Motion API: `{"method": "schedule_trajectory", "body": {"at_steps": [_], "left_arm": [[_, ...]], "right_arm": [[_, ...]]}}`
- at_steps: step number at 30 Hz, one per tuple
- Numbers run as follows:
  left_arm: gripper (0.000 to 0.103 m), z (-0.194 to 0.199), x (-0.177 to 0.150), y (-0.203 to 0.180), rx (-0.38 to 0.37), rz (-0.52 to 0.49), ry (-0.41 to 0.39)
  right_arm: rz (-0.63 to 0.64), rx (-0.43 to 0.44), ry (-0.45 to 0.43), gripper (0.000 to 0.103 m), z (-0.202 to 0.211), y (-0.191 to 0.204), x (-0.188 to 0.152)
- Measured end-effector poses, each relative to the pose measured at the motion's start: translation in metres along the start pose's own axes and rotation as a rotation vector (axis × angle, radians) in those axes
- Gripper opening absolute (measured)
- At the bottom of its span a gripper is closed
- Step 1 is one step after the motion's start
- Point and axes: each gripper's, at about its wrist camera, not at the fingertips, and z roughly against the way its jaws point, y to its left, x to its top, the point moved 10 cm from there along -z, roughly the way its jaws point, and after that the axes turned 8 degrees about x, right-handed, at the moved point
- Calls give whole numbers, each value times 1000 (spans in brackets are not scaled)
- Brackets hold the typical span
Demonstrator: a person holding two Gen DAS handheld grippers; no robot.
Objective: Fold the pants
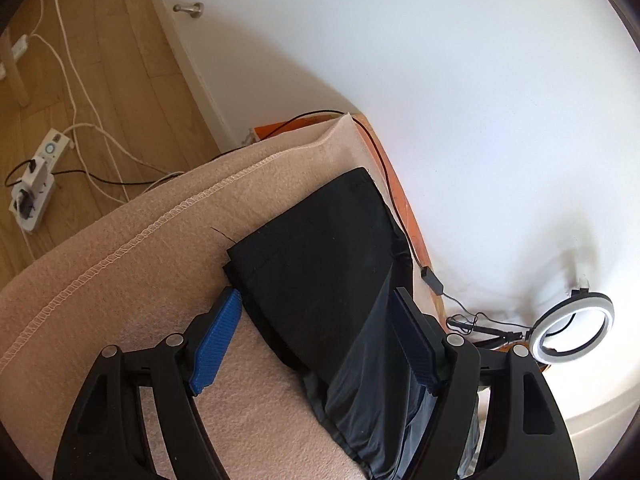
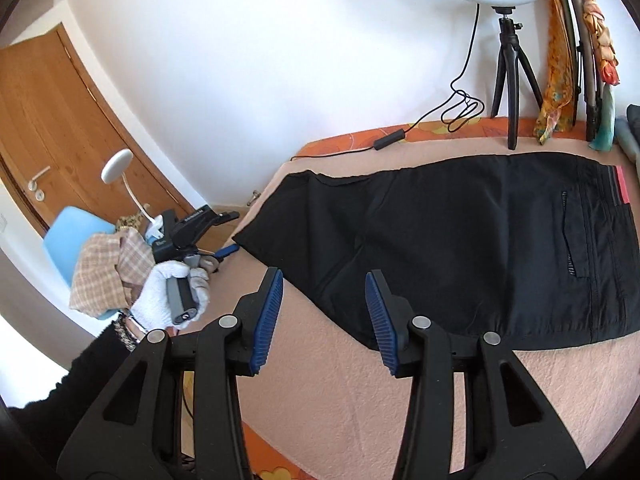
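Note:
Black pants (image 2: 460,248) lie flat on a pink blanket (image 2: 320,380) over the table, legs together, with the waistband and its red label at the right and the hems at the left. My right gripper (image 2: 324,274) hovers open above the blanket at the pants' near edge, with nothing between its blue pads. In the left wrist view my left gripper (image 1: 316,294) stands wide open over the hem end of the pants (image 1: 320,248). One pad is at the hem corner and the other above the cloth, neither pressing it. A white-gloved hand (image 2: 168,296) holds that gripper at the table's left end.
A ring light on a tripod (image 2: 510,80) stands at the back edge, and its cable (image 2: 400,134) runs along the wall. Scarves (image 2: 560,80) hang at the far right. A blue chair (image 2: 68,248) with plaid cloth stands to the left. On the floor lies a power strip (image 1: 36,184).

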Motion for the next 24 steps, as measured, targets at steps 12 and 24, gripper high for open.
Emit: {"method": "schedule_trajectory", "body": {"at_steps": [12,24], "left_arm": [[75,4,-46,-8,-87,171,14],[71,4,-17,-20,-174,167,-159]], "right_arm": [[76,26,-37,45,18,24,7],[74,-24,-35,45,22,8,8]]}}
